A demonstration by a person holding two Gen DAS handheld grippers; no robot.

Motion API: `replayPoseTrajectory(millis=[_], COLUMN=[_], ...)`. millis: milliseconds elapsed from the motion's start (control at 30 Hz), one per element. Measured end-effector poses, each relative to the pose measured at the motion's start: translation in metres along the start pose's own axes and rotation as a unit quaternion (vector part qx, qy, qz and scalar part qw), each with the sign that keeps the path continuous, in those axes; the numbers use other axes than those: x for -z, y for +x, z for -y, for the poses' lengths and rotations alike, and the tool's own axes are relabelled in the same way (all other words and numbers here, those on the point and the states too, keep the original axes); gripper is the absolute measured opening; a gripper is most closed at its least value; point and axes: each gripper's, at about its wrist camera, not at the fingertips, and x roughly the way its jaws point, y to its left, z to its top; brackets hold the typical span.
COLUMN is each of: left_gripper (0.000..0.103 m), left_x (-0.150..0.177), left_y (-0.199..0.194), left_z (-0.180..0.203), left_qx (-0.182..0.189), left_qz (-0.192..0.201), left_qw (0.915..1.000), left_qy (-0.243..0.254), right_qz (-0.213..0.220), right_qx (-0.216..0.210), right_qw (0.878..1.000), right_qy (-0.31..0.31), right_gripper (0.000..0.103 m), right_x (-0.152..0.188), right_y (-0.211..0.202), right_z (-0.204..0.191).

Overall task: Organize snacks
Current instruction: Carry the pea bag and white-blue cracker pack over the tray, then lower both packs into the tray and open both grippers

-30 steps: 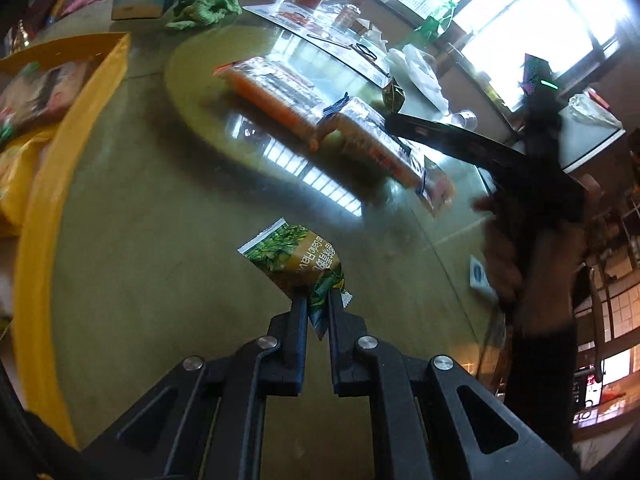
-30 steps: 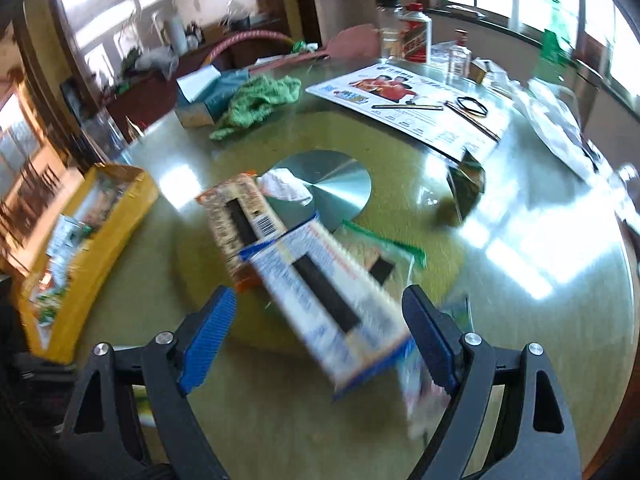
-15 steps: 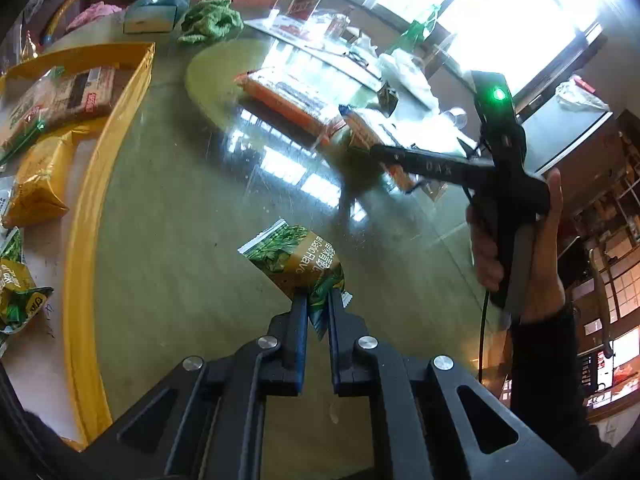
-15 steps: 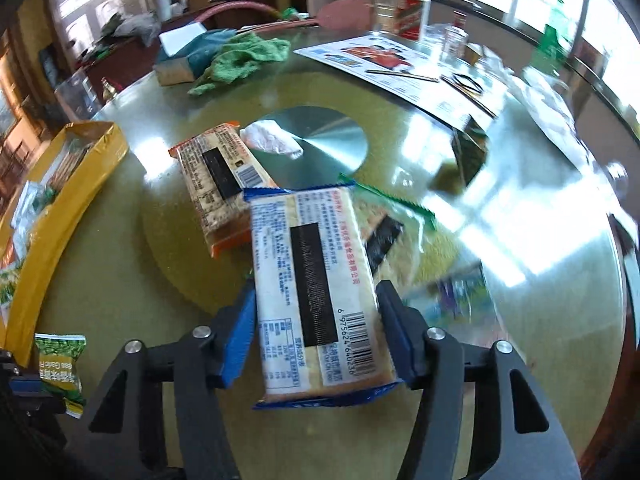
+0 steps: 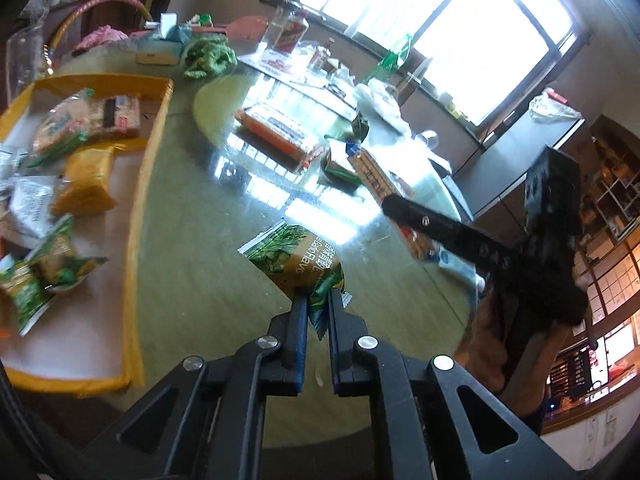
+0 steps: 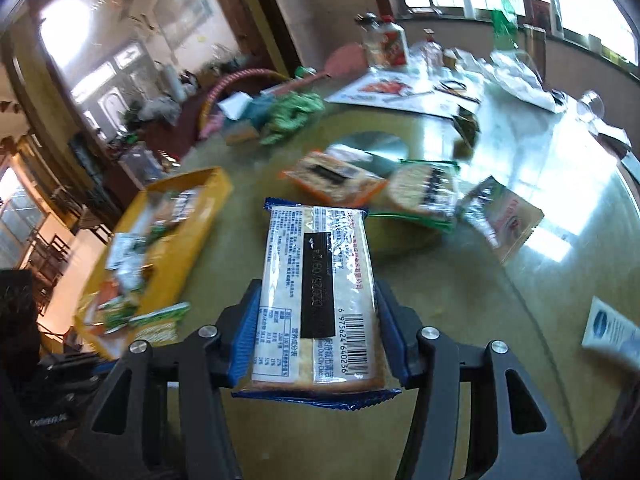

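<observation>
My left gripper (image 5: 318, 308) is shut on a small green snack packet (image 5: 298, 258) and holds it above the glass table. My right gripper (image 6: 318, 308) is shut on a long blue-edged cracker pack (image 6: 318, 300), lifted off the table; it also shows in the left wrist view (image 5: 404, 210). The yellow tray (image 5: 150, 160) with several snack packets lies to the left; in the right wrist view the tray (image 6: 208, 204) is at left. An orange cracker pack (image 6: 332, 178), a green-edged pack (image 6: 424, 192) and a loose sachet (image 6: 504, 216) lie on the turntable.
A green cloth (image 6: 294, 114), a tissue box (image 5: 160, 50), bottles (image 6: 382, 44), a printed sheet (image 6: 400, 92) and plastic bags (image 6: 516, 76) crowd the far side. A small white card (image 6: 612, 330) lies near the right table edge.
The right gripper has closed on the cracker pack and lifted it toward the tray side. The left gripper, still holding the green packet, has swung left so more of the tray shows.
</observation>
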Motion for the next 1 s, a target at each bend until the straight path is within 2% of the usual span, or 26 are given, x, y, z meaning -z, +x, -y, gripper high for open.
replayPoseTrajectory(millis=[267,400,533,667,800,1000], left_gripper=[0.007,0.007,0.007,0.007,0.007,0.007], left_x=[-0.003,-0.013,-0.027,-0.043,-0.058,-0.076], left_y=[-0.068,-0.096,-0.111,-0.111,-0.099,-0.08], left_z=[-0.03,-0.066,-0.109,-0.141,-0.172,-0.204], left_qx=[-0.028,-0.047,-0.06,-0.065,-0.053,-0.055], left_qz=[0.053,0.082,0.091,0.089,0.07,0.043], left_qw=[0.9981,0.9945,0.9911,0.99,0.9917,0.9931], left_qy=[-0.016,-0.046,-0.076,-0.088,-0.094,-0.094], right_qz=[0.013,0.002,-0.007,-0.021,-0.033,-0.056], right_qx=[-0.052,-0.061,-0.061,-0.058,-0.043,-0.017], right_qw=[0.998,0.997,0.996,0.995,0.995,0.995], right_qy=[-0.028,-0.052,-0.066,-0.075,-0.082,-0.081], right_gripper=[0.056,0.056,0.056,0.056,0.056,0.056], right_x=[0.007,0.002,-0.01,-0.028,-0.043,-0.062], right_y=[-0.011,0.008,0.03,0.056,0.087,0.137], right_z=[-0.076,-0.114,-0.143,-0.17,-0.19,-0.209])
